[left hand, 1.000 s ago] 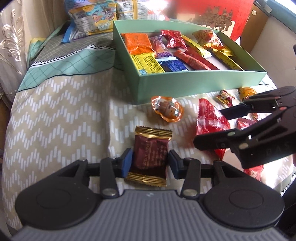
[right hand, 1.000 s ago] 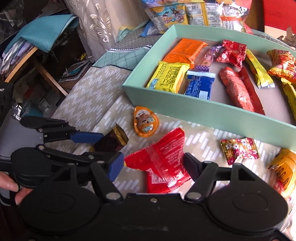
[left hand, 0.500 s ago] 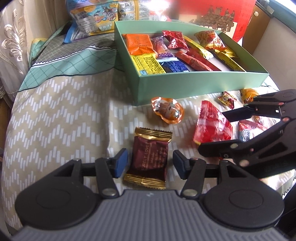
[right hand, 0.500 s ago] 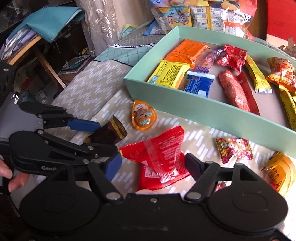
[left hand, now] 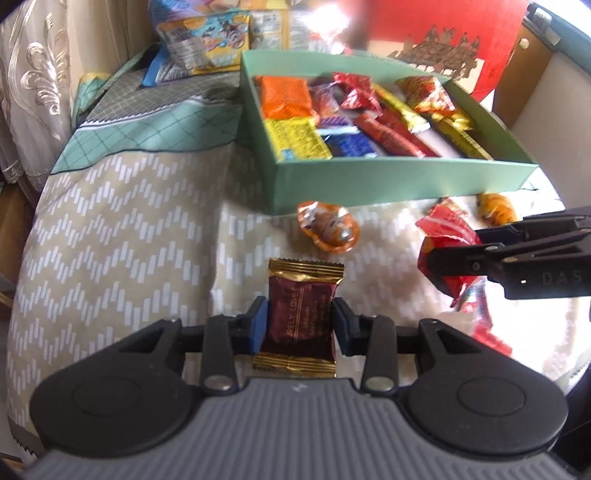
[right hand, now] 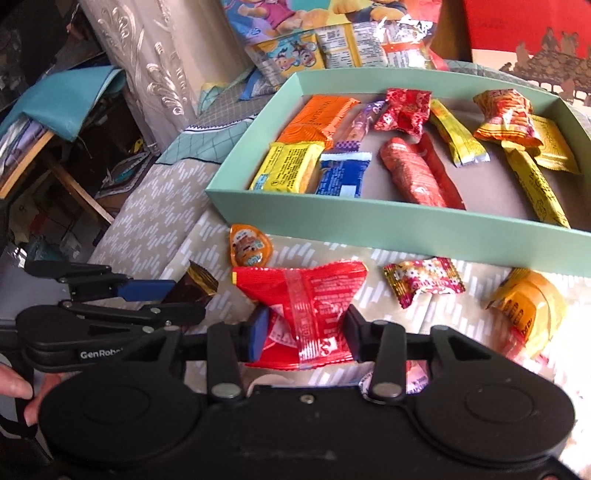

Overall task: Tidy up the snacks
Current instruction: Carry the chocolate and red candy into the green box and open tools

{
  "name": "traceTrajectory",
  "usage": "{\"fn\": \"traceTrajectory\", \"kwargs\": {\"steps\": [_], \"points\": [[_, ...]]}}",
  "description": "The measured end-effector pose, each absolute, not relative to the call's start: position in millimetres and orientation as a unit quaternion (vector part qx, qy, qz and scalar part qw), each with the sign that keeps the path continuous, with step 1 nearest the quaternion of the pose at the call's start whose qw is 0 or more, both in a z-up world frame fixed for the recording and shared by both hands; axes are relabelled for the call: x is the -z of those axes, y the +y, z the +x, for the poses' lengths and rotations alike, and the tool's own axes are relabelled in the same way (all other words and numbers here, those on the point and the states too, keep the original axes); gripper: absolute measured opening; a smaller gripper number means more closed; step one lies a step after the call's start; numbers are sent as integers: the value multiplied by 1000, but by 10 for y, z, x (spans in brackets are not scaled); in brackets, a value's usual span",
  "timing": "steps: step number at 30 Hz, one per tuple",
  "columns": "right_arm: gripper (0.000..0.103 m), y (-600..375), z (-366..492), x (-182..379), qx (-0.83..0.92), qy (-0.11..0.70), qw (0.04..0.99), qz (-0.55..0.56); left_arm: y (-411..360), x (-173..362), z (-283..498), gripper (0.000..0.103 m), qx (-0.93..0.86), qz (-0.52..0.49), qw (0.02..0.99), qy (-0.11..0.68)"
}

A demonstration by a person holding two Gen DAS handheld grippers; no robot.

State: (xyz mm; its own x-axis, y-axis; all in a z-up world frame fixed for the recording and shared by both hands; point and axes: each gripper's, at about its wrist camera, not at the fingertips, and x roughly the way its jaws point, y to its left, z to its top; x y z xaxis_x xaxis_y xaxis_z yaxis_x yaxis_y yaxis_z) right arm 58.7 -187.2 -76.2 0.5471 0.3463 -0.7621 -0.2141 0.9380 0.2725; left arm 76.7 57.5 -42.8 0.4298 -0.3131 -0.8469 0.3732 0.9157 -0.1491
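Observation:
My left gripper [left hand: 298, 326] is shut on a maroon and gold chocolate packet [left hand: 301, 317], its pads pressing both sides. It also shows at the left of the right wrist view [right hand: 177, 295]. My right gripper [right hand: 304, 334] is shut on a red snack packet [right hand: 306, 306], seen lifted in the left wrist view [left hand: 448, 236]. The green box [left hand: 369, 181] holds several snacks behind both grippers. An orange jelly cup [right hand: 249, 249], a small red and gold candy [right hand: 424, 282] and a yellow packet [right hand: 526, 299] lie loose in front of the box.
Large snack bags [left hand: 207, 40] lie behind the box at the back left. A red box [left hand: 436, 33] stands at the back right. The chevron cloth [left hand: 122, 240] covers the table, whose left edge drops to clutter [right hand: 55, 147].
Both grippers have closed on their packets. The right gripper has lifted the red packet slightly and both views have shifted toward the box.

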Motion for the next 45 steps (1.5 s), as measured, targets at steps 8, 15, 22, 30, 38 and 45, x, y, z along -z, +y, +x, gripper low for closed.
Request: {"fn": "traceTrajectory", "kwargs": {"steps": [8, 15, 22, 30, 38, 45], "points": [[42, -2368, 606, 374, -133, 398, 899, 128, 231, -46, 939, 37, 231, 8, 863, 450], [42, -2899, 910, 206, -72, 376, 912, 147, -279, -242, 1402, 37, 236, 6, 871, 432], [42, -3154, 1284, 407, -44, 403, 903, 143, -675, -68, 1790, 37, 224, 12, 861, 457], [42, -3177, 1461, 623, -52, 428, 890, 147, -840, 136, 1939, 38, 204, 22, 854, 479], [93, -3216, 1400, 570, -54, 404, 898, 166, -849, 108, 1869, 99, 168, 39, 871, 460], [103, -3234, 1254, 452, -47, 395, 900, 179, -824, -4, 1767, 103, 170, 40, 876, 450]]}}
